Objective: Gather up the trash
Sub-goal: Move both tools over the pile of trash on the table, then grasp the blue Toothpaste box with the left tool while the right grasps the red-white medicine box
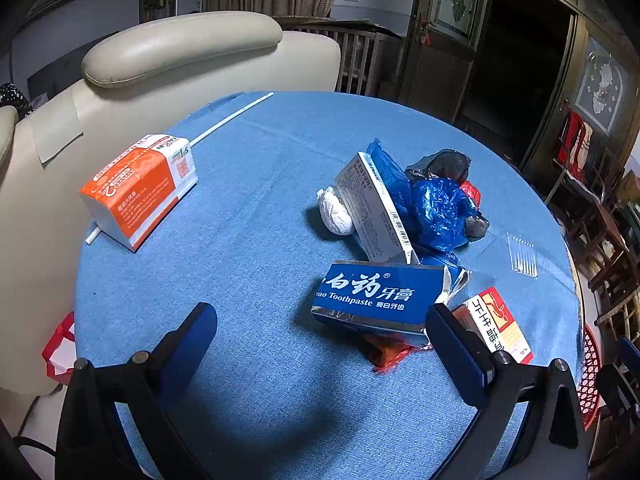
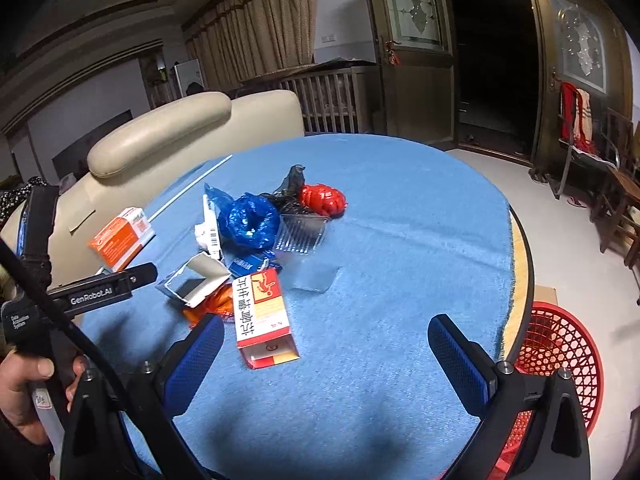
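- Hovering low over the blue tabletop (image 1: pixel 248 360) in the left wrist view, the left tool (image 1: pixel 322 322) stands spread wide with nothing between its pads; the right-hand pad sits just beside the blue toothpaste box (image 1: pixel 380 292), so a careless advance could shove the box rather than straddle it.
- Leaning against that box is a grey carton (image 1: pixel 376 208), propped on edge; a nudge to the pile would likely topple it onto the white crumpled wad (image 1: pixel 336 212) or the blue plastic bag (image 1: pixel 436 212).
- Lying under the toothpaste box is an orange wrapper (image 1: pixel 390 354), thin and flat, which could be left behind if only the box is pinched.
- Resting well apart near the far-left rim, the orange tissue pack (image 1: pixel 140 188) lies over a white rod (image 1: pixel 232 118) and may not be trash at all; taking it would be a mistake.
- Seen from the right wrist, the right tool (image 2: pixel 324 344) also gapes fully and holds nothing, with the red-and-white medicine box (image 2: pixel 264 316) close to its left pad; the box's open end faces the tool, so a squeeze there may crush it and let it slip.
- Sitting flat and nearly invisible, the clear plastic tray (image 2: pixel 302 232) could be overlooked or slide away under a pad.
- Standing on the floor beyond the rim, the red basket (image 2: pixel 560 360) is partly hidden, so a drop released early would land on the tabletop edge or the floor.
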Demonstrator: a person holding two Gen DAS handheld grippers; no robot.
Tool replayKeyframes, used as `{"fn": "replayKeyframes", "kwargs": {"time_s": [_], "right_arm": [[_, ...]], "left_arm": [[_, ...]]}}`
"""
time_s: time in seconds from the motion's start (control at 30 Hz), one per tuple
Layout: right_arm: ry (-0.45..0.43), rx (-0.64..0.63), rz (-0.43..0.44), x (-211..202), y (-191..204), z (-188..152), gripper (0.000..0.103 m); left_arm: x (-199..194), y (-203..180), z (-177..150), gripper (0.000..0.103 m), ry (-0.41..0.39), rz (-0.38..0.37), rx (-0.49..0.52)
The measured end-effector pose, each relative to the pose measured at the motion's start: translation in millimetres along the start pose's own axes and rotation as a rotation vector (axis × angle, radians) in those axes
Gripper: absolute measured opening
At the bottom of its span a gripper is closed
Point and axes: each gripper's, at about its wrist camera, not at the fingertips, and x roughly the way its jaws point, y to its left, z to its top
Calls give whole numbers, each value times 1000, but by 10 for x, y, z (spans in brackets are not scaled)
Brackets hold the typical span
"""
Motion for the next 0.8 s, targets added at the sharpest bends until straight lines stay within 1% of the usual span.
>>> {"fn": "replayKeyframes", "kwargs": {"time_s": [0.47, 0.8], "right_arm": [[13, -20, 17, 94, 92, 13, 103], [5, -17, 21, 75, 107, -1, 103]], "left_arm": [[39, -38, 48, 103, 1, -4, 8], [5, -52, 40, 103, -2, -13, 6]]}}
